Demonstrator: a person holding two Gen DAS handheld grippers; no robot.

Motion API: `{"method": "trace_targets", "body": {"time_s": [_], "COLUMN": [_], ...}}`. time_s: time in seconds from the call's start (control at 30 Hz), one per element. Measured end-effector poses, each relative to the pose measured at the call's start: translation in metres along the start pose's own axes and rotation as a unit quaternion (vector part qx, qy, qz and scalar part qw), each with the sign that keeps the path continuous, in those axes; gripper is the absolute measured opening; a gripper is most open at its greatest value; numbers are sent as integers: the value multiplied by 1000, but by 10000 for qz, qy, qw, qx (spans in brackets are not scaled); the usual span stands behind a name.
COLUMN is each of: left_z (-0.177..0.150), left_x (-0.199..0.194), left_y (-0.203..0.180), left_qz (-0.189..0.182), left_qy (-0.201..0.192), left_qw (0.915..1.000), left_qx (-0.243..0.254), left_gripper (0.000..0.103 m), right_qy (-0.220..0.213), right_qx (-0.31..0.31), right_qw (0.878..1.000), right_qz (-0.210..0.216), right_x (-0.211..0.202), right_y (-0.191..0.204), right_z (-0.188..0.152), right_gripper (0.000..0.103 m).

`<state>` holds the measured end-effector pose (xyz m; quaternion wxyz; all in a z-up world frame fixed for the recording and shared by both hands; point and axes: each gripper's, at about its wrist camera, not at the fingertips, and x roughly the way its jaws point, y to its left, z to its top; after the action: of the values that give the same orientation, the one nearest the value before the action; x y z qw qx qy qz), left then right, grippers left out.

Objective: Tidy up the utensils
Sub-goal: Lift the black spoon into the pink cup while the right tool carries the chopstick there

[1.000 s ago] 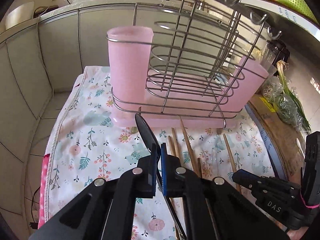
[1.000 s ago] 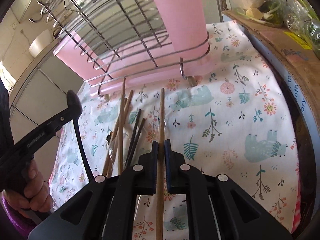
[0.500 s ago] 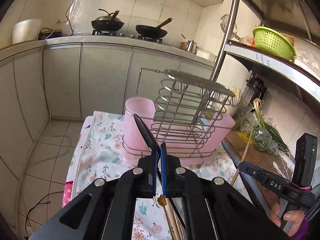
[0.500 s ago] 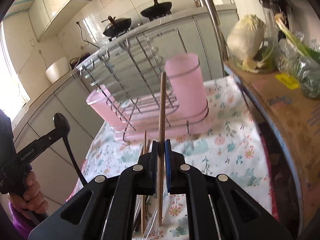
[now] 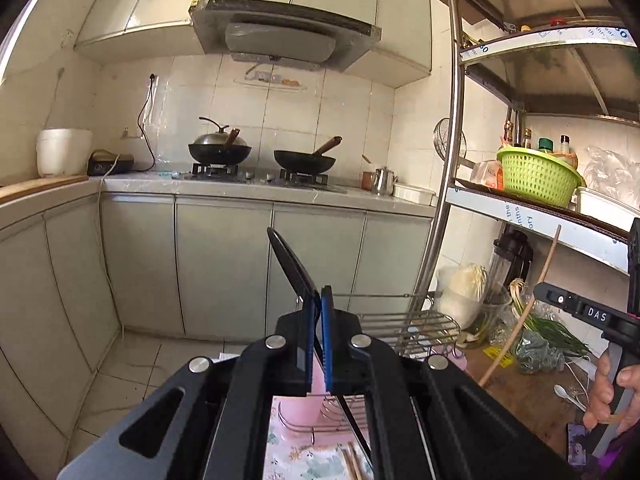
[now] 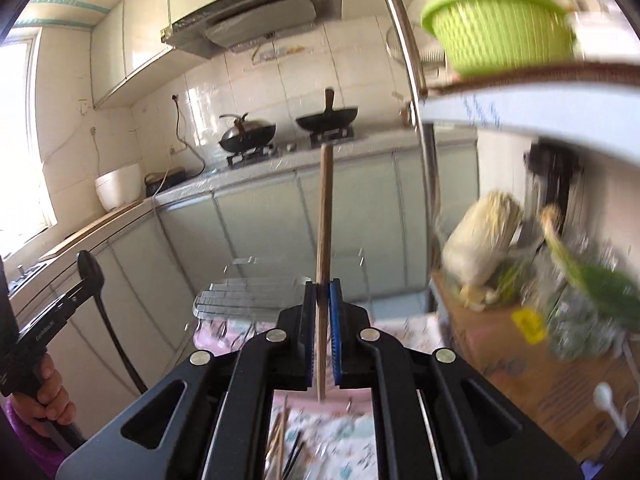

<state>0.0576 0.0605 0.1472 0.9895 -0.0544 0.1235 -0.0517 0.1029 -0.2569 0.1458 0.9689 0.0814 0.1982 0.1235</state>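
Now your left gripper [image 5: 316, 336] is clamped on the black spoon [image 5: 294, 268], its bowl tilted up above the wire rack [image 5: 404, 322] and pink cup [image 5: 304, 398], and your right gripper [image 6: 322, 332] pinches a wooden chopstick [image 6: 325, 216] upright, more chopsticks [image 6: 278, 436] lying on the floral cloth [image 6: 340, 428] below

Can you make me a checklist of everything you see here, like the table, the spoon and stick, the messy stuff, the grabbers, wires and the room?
Surface: floral cloth under a wire rack.
Job's things: black spoon, wooden chopstick, pink cup, more chopsticks on the cloth.
Clutter: cabbage, greens, white spoon.
Grippers: left gripper shut on the black spoon; right gripper shut on the wooden chopstick.
Cables: black wall cord.
Surroundings: two woks, green basket.
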Motion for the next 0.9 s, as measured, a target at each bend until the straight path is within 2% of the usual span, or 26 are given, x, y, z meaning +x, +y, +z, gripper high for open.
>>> {"method": "trace_targets", "body": {"time_s": [0.27, 0.47, 0.7, 0.9], "left_z": [27, 34, 6, -41], "left_x": [30, 63, 110, 137], "left_y": [1, -2, -4, -8], "left_qz": [244, 696, 1250, 1268], "left_qy": [-184, -493, -634, -263], "left_qw": [9995, 9960, 9878, 9853], "left_qx": [73, 256, 677, 1111], "left_gripper": [3, 3, 3, 3], "right_qy": [-291, -323, 162, 546], "right_qx": [-291, -445, -377, -286], "right_qw": [9987, 9975, 9983, 9973], "right_qz": [-308, -447, -409, -407], "right_x": [25, 51, 89, 108], "right_y": [-3, -3, -11, -17], "right_z": [37, 43, 12, -15], "right_gripper": [7, 7, 7, 7]}}
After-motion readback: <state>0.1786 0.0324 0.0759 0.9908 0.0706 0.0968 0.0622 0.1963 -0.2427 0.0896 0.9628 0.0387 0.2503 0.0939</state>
